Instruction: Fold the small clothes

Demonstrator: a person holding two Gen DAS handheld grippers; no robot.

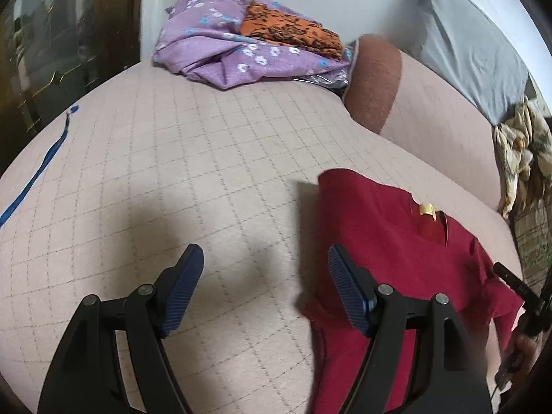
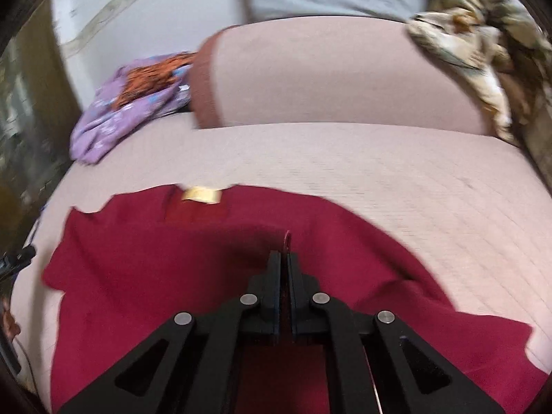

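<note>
Left wrist view: my left claw (image 1: pixel 264 276) stands released, its blue ribbed pads wide apart and holding nothing. It hovers over the pink quilted bed cover (image 1: pixel 172 172), with the dark red knit garment (image 1: pixel 396 241) lying flat just to the right of its right finger, which overlaps the cloth's left edge in this view. I judge the claw is placed here ready to take that edge for the fold. A cream neck label (image 1: pixel 427 208) shows ahead and to the right, so the collar points away from me. Well ahead lies a purple floral cloth (image 1: pixel 214 51) with an orange and black patterned cloth (image 1: pixel 286 29) on it, clear of the work. A blue cord (image 1: pixel 34 176) lies far left.

Right wrist view: my right claw (image 2: pixel 283 262) is clenched on a raised pinch of the dark red knit garment (image 2: pixel 138 258), which spreads left, right and beneath it. I judge this grip lifts the right side to carry it over. The picture is blurred. A pink cushion (image 2: pixel 345 76) lies ahead.
</note>
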